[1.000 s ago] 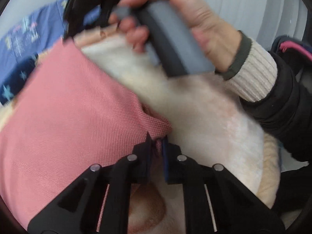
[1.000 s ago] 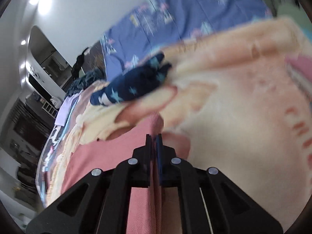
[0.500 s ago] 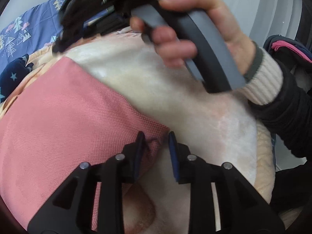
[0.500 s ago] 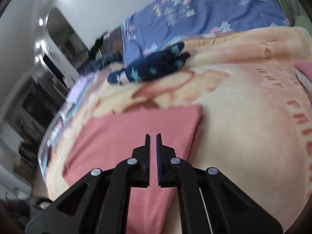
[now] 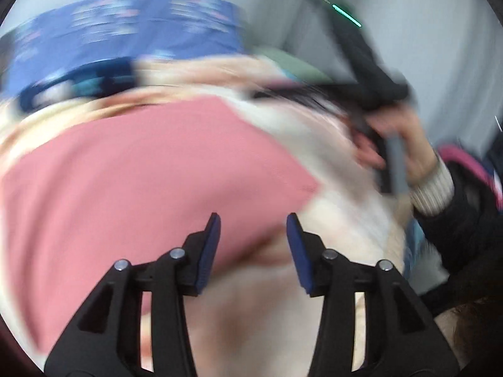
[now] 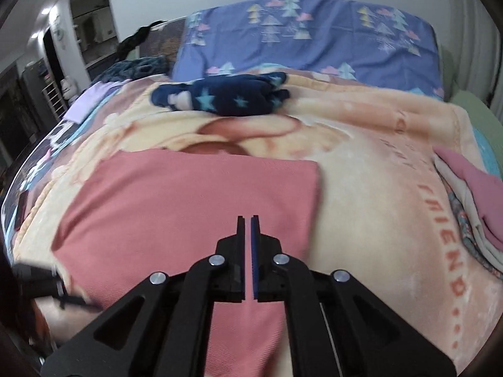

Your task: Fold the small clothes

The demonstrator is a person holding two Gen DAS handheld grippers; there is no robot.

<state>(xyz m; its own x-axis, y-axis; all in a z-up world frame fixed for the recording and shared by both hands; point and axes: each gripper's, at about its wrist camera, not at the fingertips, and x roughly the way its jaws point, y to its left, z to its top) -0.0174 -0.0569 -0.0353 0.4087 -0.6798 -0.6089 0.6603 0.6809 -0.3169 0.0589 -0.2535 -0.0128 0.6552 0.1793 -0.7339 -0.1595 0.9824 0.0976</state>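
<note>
A pink cloth (image 6: pixel 188 194) lies flat on the peach blanket (image 6: pixel 377 188), with its right edge folded straight. My right gripper (image 6: pixel 248 220) hovers above the near part of the cloth. It is shut, with nothing between its fingers. The left wrist view is blurred by motion. In it my left gripper (image 5: pixel 253 216) hangs over the near right part of the pink cloth (image 5: pixel 141 172). Its jaws are opening and hold nothing. The hand (image 5: pixel 402 144) that carries the right gripper is at the right of that view.
A navy garment with stars (image 6: pixel 226 94) lies at the far side of the blanket, before a blue patterned pillow (image 6: pixel 314 31). A stack of folded clothes (image 6: pixel 465 194) sits at the right edge. A dark sleeve (image 5: pixel 465 220) is at the right of the left wrist view.
Both grippers have let go of the pink cloth and drawn back from it. The left jaws went from shut to open. The cloth now lies flat.
</note>
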